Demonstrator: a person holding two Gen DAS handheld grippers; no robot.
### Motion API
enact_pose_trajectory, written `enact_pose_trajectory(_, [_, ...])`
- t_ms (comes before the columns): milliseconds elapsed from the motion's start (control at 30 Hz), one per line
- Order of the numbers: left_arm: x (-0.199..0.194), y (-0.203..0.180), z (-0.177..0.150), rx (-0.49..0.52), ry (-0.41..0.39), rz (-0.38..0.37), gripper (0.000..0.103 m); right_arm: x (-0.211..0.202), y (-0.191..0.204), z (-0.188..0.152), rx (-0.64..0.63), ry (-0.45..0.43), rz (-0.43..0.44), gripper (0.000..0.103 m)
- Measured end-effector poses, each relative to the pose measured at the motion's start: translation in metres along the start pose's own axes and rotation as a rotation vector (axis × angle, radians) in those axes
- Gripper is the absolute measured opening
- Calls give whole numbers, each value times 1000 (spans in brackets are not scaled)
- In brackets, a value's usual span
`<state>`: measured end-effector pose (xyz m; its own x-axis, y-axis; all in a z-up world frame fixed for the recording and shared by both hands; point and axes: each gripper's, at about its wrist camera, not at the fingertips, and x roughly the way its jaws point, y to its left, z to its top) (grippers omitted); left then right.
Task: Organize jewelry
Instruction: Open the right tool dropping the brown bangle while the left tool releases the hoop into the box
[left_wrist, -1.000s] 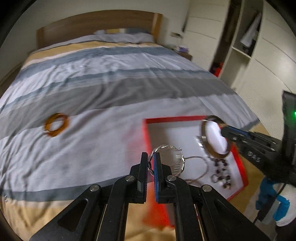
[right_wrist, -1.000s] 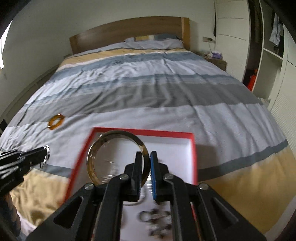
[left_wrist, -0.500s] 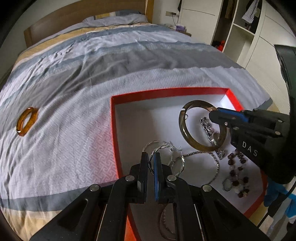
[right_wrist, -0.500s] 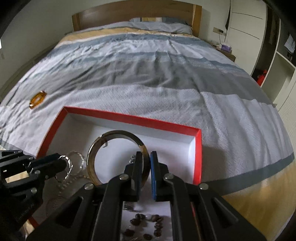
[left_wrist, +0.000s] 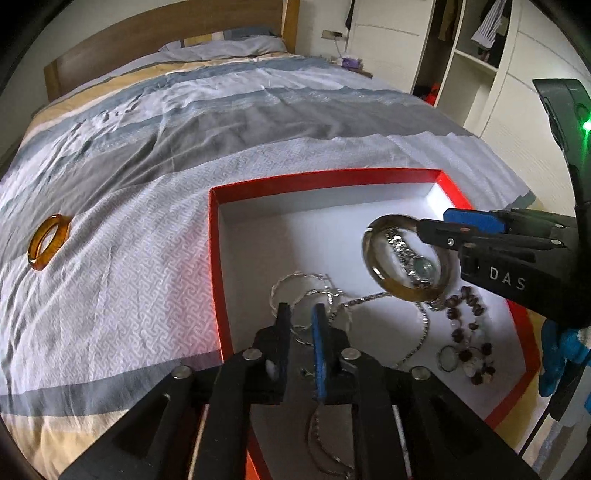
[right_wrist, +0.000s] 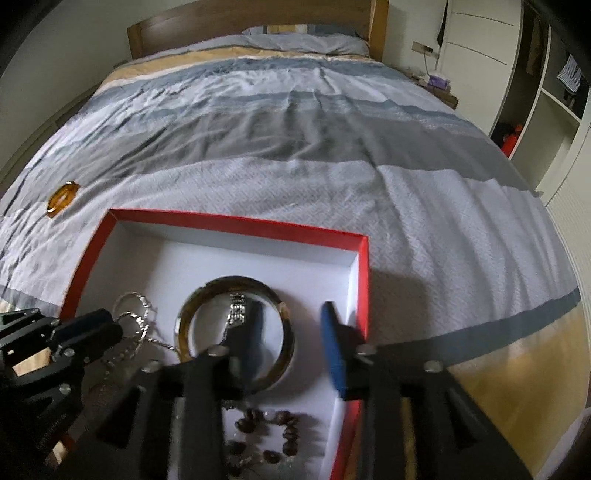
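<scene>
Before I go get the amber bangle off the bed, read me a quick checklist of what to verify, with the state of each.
1. Left gripper free of the silver hoops: jaws opening, ok.
2. Right gripper free of the brown bangle: jaws opening, rim between them, cannot tell.
3. Brown bangle inside the red box: ok.
4. Wristwatch unpinned: not ok, the bangle lies over it.
5. Amber bangle unobstructed on the bedspread: ok.
</scene>
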<state>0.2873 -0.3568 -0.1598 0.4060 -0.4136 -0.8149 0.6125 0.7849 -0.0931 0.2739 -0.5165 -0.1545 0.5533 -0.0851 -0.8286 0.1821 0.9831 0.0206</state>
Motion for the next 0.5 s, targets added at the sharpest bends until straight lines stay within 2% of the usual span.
enact_pose_trajectory(33, [-4, -1, -1, -2, -9, -4, 29, -5, 1, -1, -1, -6, -3, 34])
enact_pose_trajectory(67, [-8, 0, -2, -8, -22, -8, 33, -11, 2, -3, -3, -14, -13, 35])
enact_pose_trajectory(233, [-35, 2, -4, -20, -56, -31, 39, -40, 0, -14, 36, -56, -19, 36])
enact_pose_trajectory(500, [-99, 9, -16, -60, -135, 27, 55, -94, 16, -42, 85, -118, -20, 37])
